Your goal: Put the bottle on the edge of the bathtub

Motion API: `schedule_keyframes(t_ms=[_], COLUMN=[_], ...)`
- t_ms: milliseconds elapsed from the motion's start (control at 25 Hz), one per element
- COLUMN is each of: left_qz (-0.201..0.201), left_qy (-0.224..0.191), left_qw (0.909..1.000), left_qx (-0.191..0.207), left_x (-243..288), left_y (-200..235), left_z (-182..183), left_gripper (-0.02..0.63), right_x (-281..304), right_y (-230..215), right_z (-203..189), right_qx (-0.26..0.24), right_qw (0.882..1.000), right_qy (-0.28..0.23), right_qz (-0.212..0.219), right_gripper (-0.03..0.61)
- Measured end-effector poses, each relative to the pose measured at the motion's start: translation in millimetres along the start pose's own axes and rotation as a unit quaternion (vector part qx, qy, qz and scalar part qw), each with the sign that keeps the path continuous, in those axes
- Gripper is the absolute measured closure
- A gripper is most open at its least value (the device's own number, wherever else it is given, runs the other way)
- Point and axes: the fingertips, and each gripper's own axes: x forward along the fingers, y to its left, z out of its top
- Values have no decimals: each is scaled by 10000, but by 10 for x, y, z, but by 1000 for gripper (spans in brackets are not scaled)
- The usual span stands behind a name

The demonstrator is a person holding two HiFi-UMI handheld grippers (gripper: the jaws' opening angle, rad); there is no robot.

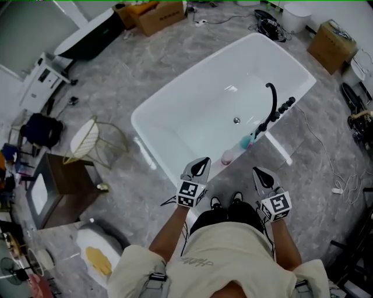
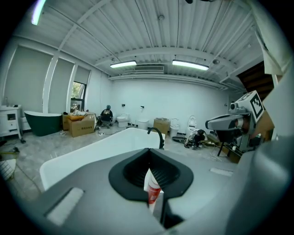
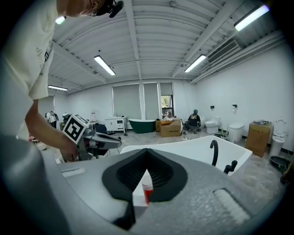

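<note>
A white bathtub [image 1: 175, 99] lies on the grey floor in front of me. A small white bottle with a red-pink label [image 1: 227, 156] stands on its near rim. My left gripper [image 1: 201, 165] hovers just left of the bottle, jaws shut and empty. In the left gripper view the bottle [image 2: 153, 188] shows beyond the slit of the closed left gripper [image 2: 149, 151]. My right gripper [image 1: 260, 173] hangs to the bottle's right, also shut with nothing in it. The right gripper view shows the bottle [image 3: 146, 189] past the closed right gripper [image 3: 147, 151].
A teal bottle [image 1: 246, 141] and a black faucet [image 1: 271, 105] stand on the tub's right rim. A gold wire chair [image 1: 87, 139], a wooden cabinet [image 1: 64, 186] and a toilet [image 1: 96, 250] are at left. Cardboard boxes [image 1: 160, 14] sit at the back.
</note>
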Motion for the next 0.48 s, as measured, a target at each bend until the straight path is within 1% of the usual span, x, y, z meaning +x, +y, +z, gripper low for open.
schedule_keyframes(t_ms=[120,200,360,480], left_qz=[55,96,285,463], left_qy=[-151,-154,-195,-333], left_qw=[9994,9993,9993,9984], left_qx=[-293,-342,-168,20], left_x=[-92,-170,-283,-330], left_y=[68,97,94,41], left_z=[146,239,492,721], left_gripper=[597,597,597,597], right_x=[-9,-9,-17,-69], right_y=[-76,-122,-226,-292], right_z=[156,289,597,769], right_qx=[-134,-201,-318,-394], right_qw=[9998,9993,9972,9953], right_qy=[-170,-317,-674,-872], right_qz=[6,7,41,120], right_gripper=[578,578,578,578])
